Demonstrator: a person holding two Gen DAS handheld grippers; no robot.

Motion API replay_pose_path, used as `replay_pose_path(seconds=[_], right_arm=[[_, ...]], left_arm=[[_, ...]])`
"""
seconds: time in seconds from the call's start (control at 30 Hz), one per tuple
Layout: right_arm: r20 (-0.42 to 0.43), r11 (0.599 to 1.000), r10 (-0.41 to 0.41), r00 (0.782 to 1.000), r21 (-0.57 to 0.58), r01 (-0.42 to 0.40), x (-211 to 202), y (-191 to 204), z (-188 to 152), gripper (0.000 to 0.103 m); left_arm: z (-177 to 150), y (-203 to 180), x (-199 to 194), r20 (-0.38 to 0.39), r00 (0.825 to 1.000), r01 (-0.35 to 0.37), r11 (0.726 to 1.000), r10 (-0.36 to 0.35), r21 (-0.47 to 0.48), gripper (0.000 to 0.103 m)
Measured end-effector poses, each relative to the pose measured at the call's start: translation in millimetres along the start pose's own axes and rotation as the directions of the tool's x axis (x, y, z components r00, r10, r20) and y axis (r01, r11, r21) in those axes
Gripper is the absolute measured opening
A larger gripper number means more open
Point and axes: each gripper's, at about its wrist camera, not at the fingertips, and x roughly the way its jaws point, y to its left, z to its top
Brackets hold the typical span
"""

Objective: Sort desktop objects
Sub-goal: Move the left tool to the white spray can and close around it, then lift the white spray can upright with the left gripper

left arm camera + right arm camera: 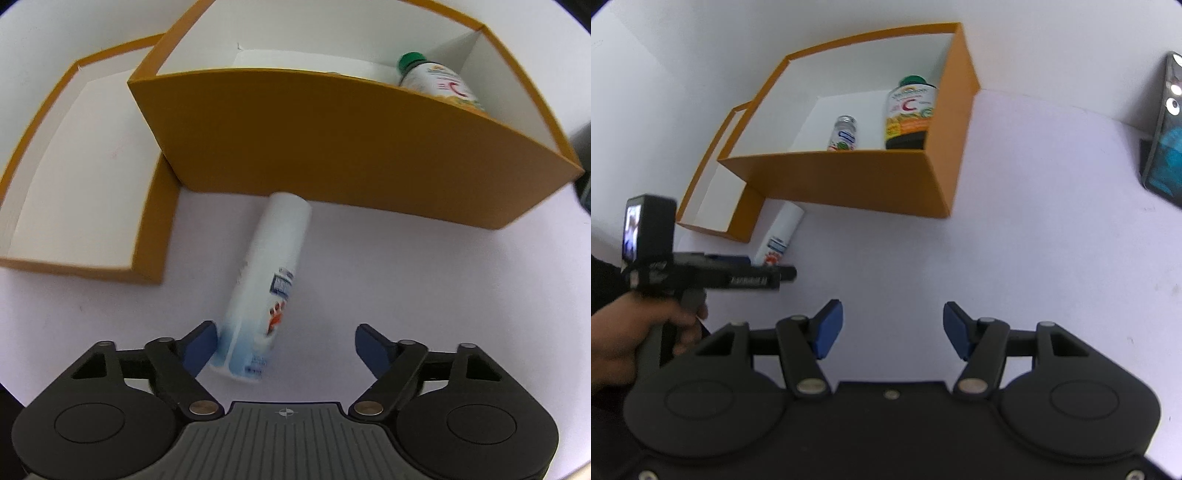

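Observation:
A white spray bottle (266, 280) lies on the white table, its far end against the front wall of the deep orange box (332, 147). My left gripper (286, 347) stands open around the bottle's near end: the left pad touches it, while the right pad stays well apart. The right wrist view shows the same bottle (779, 236) and left gripper (783, 273), held by a hand (635, 325). My right gripper (892, 328) hangs open over bare table with nothing between its fingers. In the box (849, 181) stand a green-capped vitamin bottle (910, 114) and a small silver-capped bottle (844, 134).
A shallow orange tray (74, 166), white inside, lies against the box's left side. A dark screen device (1163, 129) stands at the far right of the table. White table surface stretches in front of and to the right of the box.

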Motion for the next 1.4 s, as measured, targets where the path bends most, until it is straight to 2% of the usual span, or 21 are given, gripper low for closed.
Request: replay_pose_path(seconds=[0.07, 0.13, 0.23, 0.47, 0.73, 0.93, 1.03, 1.23, 1.4], right_arm=[[0.006, 0.999, -0.005, 1.000, 0.034, 0.004, -4, -5, -6, 0.057], [0.013, 0.998, -0.011, 1.000, 0.062, 0.011, -6, -8, -11, 0.057], [0.026, 0.995, -0.019, 0.999, 0.095, 0.017, -10, -10, -15, 0.057], [0.047, 0.991, -0.037, 0.998, 0.131, 0.030, -12, -2, -20, 0.056], [0.021, 0.991, -0.039, 0.999, 0.129, 0.036, -1, 17, -18, 0.053], [0.014, 0.996, -0.025, 1.000, 0.083, 0.023, 9, 39, -7, 0.053], [0.011, 0.998, -0.016, 1.000, 0.068, 0.015, 14, 49, -1, 0.053], [-0.004, 0.999, -0.003, 1.000, 0.035, 0.003, 23, 61, 6, 0.053], [0.004, 1.000, -0.002, 1.000, 0.017, 0.002, 25, 67, 12, 0.053]], left_arm=[[4, 1, 4, -0.007, 1.000, -0.005, 1.000, 0.005, 0.005, 0.063], [5, 0, 8, -0.017, 1.000, -0.002, 1.000, 0.002, 0.027, 0.043], [5, 0, 10, -0.013, 1.000, 0.016, 0.999, -0.016, 0.046, 0.034], [0, 5, 4, 0.001, 0.996, 0.088, 0.994, -0.088, 0.064, 0.032], [-19, 26, -8, 0.007, 0.990, 0.141, 0.987, -0.142, 0.081, 0.032], [-31, 53, -32, 0.044, 0.973, 0.227, 0.973, -0.228, 0.036, 0.030], [-34, 63, -43, 0.068, 0.966, 0.248, 0.968, -0.250, 0.029, 0.030], [-39, 72, -47, 0.049, 0.969, 0.240, 0.969, -0.243, 0.060, 0.030], [-48, 76, -36, 0.005, 0.980, 0.199, 0.977, -0.200, 0.072, 0.030]])
